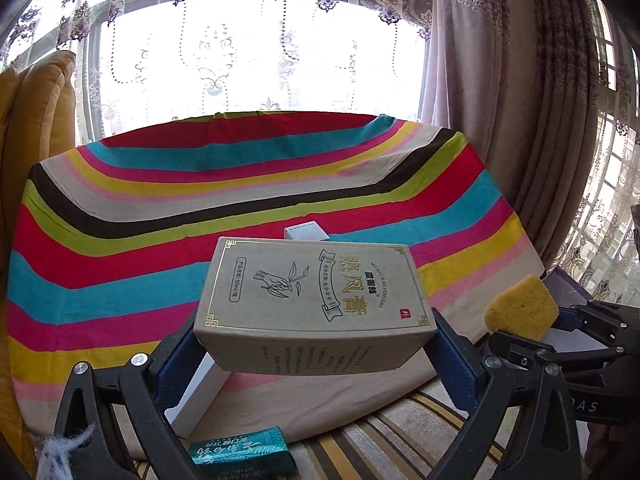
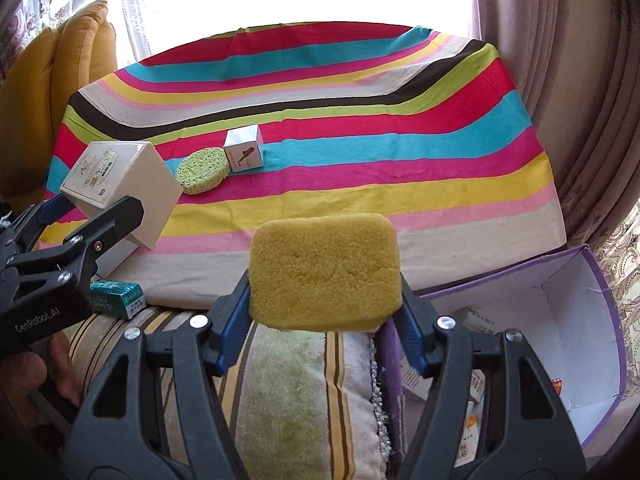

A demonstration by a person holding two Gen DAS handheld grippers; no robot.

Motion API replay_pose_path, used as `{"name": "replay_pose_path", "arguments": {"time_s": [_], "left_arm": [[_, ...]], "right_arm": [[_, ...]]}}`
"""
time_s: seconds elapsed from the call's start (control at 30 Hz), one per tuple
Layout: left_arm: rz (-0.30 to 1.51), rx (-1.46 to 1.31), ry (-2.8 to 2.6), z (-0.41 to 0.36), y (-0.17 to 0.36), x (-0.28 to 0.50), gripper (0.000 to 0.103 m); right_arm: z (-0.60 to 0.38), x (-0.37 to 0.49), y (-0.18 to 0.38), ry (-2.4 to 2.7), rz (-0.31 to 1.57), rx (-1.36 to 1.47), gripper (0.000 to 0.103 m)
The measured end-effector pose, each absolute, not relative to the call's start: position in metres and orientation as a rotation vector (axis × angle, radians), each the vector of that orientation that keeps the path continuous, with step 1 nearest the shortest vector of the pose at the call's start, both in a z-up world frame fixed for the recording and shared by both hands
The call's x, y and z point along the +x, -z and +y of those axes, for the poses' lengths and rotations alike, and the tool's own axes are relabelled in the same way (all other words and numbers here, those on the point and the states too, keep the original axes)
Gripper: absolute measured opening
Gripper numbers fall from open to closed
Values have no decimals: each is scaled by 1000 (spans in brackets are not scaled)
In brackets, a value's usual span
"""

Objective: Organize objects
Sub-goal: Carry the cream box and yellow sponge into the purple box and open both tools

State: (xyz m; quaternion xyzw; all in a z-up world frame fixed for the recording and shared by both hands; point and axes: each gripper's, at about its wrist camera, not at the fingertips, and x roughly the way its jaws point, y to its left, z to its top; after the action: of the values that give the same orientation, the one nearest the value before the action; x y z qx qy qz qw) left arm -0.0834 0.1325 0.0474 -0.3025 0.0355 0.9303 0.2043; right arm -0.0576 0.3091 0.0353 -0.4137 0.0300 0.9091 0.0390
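On the beige cardboard box with gold border (image 1: pixel 312 304) I can read "50ml" in a small frame and the Latin line "MO SHU SHE FENG GAO" beside large gold Chinese characters. On the black plastic body of the left gripper (image 2: pixel 86 232) I read "GenRobot.AI". The print on the small white cube box (image 2: pixel 244 148) and on the teal foil packet (image 1: pixel 240 456) is too small for me to read.

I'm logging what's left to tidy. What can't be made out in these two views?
- Left wrist view: the green sponge is hidden behind the held beige box.
- Right wrist view: the contents of the purple box are partly hidden by the right gripper.
- Both views: print on the teal packet is unreadable.
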Motion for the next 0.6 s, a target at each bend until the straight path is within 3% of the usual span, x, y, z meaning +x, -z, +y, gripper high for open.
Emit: {"name": "replay_pose_path", "arguments": {"time_s": [0.6], "left_arm": [[210,-916,-2133,287,-46,-54,101]], "right_arm": [[472,38,-11,-2485,332,-1221,68]]}}
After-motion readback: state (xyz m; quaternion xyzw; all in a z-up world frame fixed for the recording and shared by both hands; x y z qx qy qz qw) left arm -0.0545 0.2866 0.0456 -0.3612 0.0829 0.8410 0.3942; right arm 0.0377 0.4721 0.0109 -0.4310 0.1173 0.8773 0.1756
